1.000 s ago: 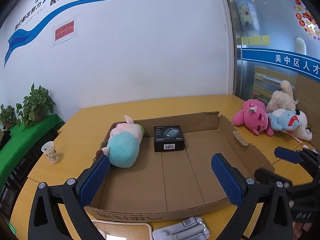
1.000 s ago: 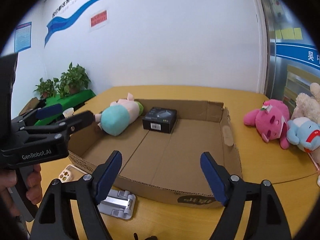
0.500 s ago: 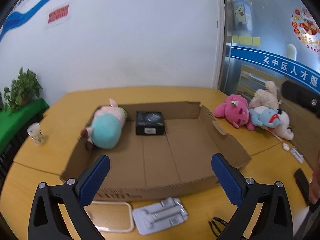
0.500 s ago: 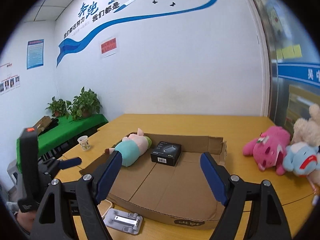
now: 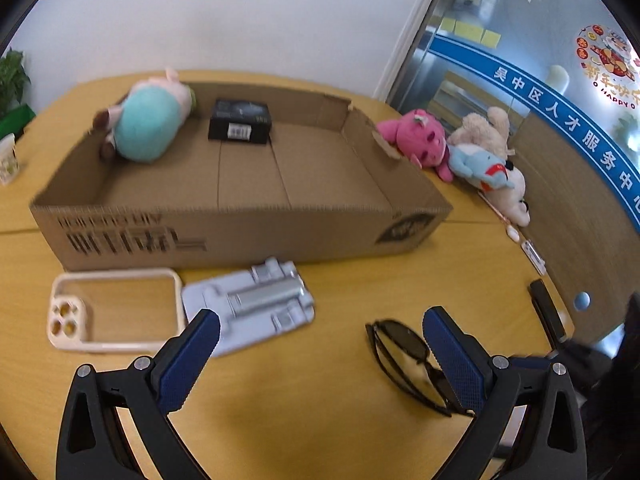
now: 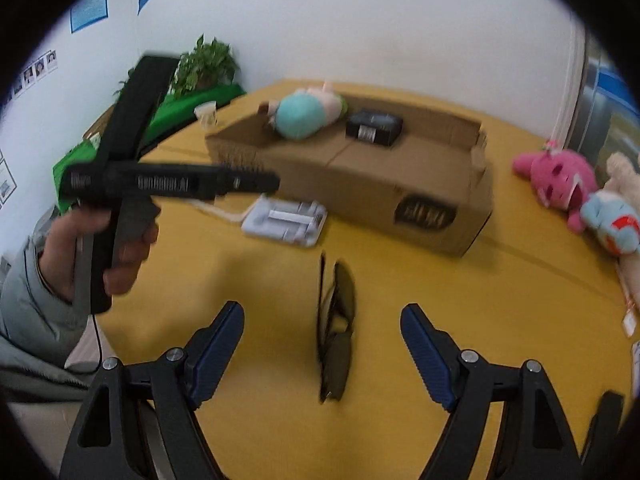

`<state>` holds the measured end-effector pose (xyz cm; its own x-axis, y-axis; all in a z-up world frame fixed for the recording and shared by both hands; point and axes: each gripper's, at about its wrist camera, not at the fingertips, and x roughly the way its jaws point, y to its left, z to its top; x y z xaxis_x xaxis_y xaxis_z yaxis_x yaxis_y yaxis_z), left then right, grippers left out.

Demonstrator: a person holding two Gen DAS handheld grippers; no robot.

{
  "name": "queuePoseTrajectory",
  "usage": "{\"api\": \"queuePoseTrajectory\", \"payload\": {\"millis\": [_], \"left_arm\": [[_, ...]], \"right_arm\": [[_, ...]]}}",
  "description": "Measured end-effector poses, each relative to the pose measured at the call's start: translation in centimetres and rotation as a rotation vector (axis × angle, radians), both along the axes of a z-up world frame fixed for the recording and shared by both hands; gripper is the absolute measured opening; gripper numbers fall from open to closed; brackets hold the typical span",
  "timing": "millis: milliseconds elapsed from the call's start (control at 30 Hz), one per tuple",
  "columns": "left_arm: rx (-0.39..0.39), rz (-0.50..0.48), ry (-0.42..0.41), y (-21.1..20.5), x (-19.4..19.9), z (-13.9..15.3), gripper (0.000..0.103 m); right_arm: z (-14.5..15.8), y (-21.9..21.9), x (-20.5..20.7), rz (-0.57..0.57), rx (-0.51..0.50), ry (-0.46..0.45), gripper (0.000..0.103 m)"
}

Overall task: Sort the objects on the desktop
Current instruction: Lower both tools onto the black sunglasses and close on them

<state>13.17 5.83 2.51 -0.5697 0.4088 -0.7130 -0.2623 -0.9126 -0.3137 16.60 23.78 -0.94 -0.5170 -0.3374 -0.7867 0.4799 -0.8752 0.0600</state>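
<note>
The folded sunglasses lie flat on the yellow counter, directly ahead of the right claw and centred in the gap between its blue ribbed pads, which stand wide and hold nothing. They look light and thin: a black frame, glossy dark lenses, slim arms folded in, likely slippery on the lenses and easy to bend or scratch. A hold across the frame near the bridge, pads on the rims and not on the lenses, seems safest. The left claw is also wide and empty, the sunglasses just inside its right pad. Beyond it lie a stiff grey stand and a flexible clear phone case, and behind them the corrugated cardboard box holding a soft plush and a small rigid black carton
</note>
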Motion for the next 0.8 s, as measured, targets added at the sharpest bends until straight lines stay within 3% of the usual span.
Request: {"api": "queuePoseTrajectory", "payload": {"millis": [133,300,400,667,767,800], "left_arm": [[0.01,-0.015,-0.044,0.2,0.2,-1.2,0.103],[0.01,-0.044,-0.105,0.6,-0.2,-2.7,0.103],[0.062,-0.069,-0.154,0.9,-0.5,-3.5,0.103],[0.117,-0.139,-0.183,4.1,-1.7,-4.3,0.1],[0.115,-0.168,-0.226,5.7,-2.6,-5.4,0.085],[0.125,-0.179,-0.246,6.1,-2.9,-5.9,0.074]], "right_arm": [[-5.0,-1.7,-0.5,-0.03,0.117,-0.057,0.077],[-7.1,-1.6,-2.3,-0.083,0.103,-0.111,0.044],[-7.0,-1.5,-2.6,-0.109,0.088,-0.102,0.029],[-7.4,-2.1,-2.4,-0.113,0.066,-0.044,0.028],[-7.5,-2.3,-2.1,-0.118,0.068,-0.017,0.028],[-7.5,-2.3,-2.0,-0.119,0.063,-0.012,0.028]]}}
